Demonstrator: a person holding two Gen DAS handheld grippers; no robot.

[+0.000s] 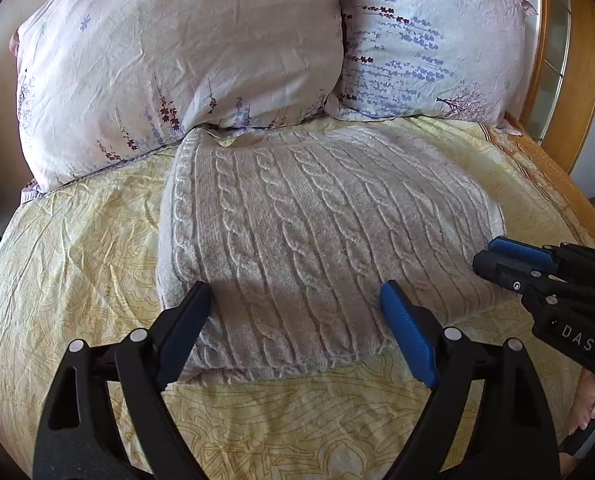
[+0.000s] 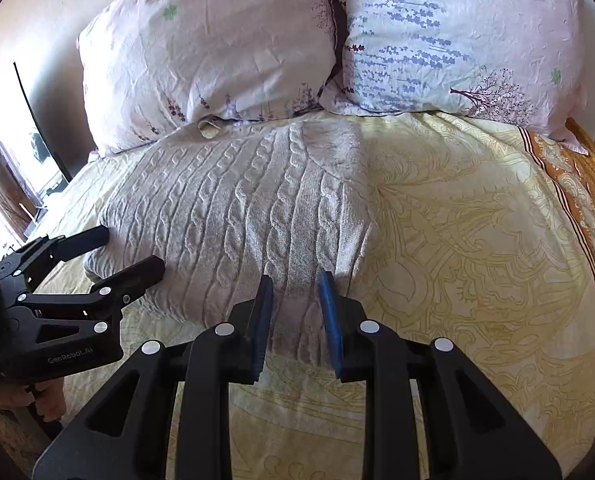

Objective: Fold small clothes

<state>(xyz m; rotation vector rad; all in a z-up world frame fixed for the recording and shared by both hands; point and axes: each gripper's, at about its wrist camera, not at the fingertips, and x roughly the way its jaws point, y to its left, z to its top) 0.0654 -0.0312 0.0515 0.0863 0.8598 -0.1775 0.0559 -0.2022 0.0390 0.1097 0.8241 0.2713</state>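
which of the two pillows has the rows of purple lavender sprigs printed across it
The right pillow, nearest the wooden headboard. The left pillow is mostly plain pink, with a green clover and a few sprigs along its lower edge.

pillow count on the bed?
2. The left pillow stands at the head of the bed behind the folded knit sweater; the right pillow leans beside it, touching. Anything behind them is hidden.
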